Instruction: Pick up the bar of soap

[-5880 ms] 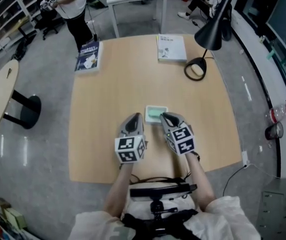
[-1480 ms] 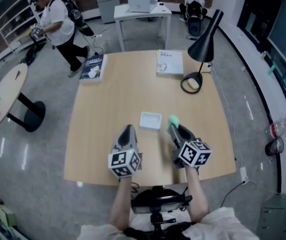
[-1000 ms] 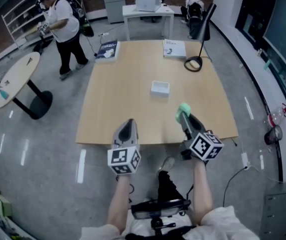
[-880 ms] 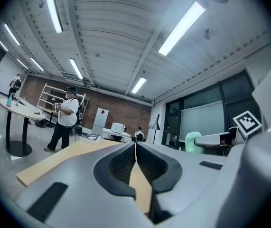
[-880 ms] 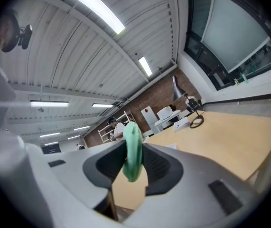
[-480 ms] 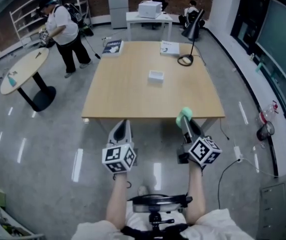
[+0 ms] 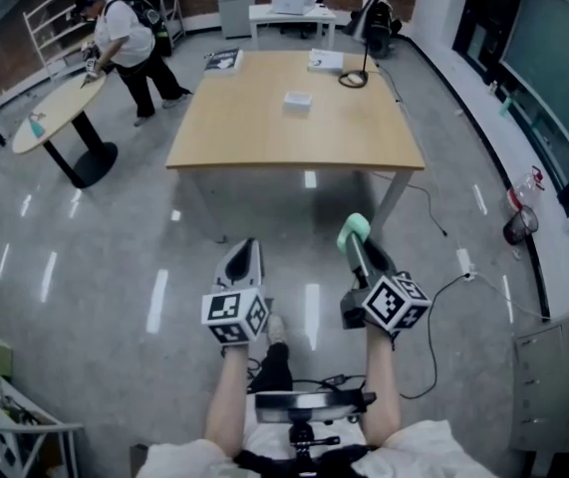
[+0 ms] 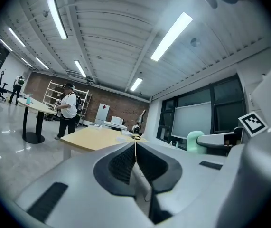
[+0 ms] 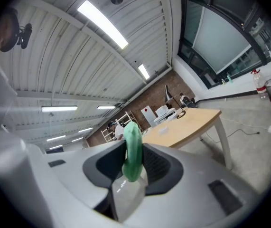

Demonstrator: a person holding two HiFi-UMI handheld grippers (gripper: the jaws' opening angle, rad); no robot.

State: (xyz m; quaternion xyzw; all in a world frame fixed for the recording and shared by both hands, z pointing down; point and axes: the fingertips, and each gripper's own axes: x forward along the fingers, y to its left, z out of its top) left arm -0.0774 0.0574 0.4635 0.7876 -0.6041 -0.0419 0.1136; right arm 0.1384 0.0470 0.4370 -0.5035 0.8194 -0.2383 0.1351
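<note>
A pale green bar of soap [image 7: 353, 230] sticks up from the jaws of my right gripper [image 7: 358, 245], which is shut on it; in the right gripper view the soap [image 9: 133, 149] stands on edge between the dark pads. My left gripper [image 7: 244, 259] is shut with nothing in it, its jaws pressed together [image 8: 135, 158]. Both grippers hover over the grey floor, well back from the wooden table [image 7: 264, 132]. A white soap dish [image 7: 297, 99] sits alone on the table's far half.
A black desk lamp [image 7: 362, 30] and two books [image 7: 224, 60] [image 7: 326, 60] lie at the table's far edge. A round side table [image 7: 53, 116] and a person [image 7: 130, 40] stand far left. A cable [image 7: 433, 287] trails on the floor to the right.
The view has pulled further back from the table, which now lies far ahead. Both grippers hang over bare floor. The right gripper keeps its hold on the soap.
</note>
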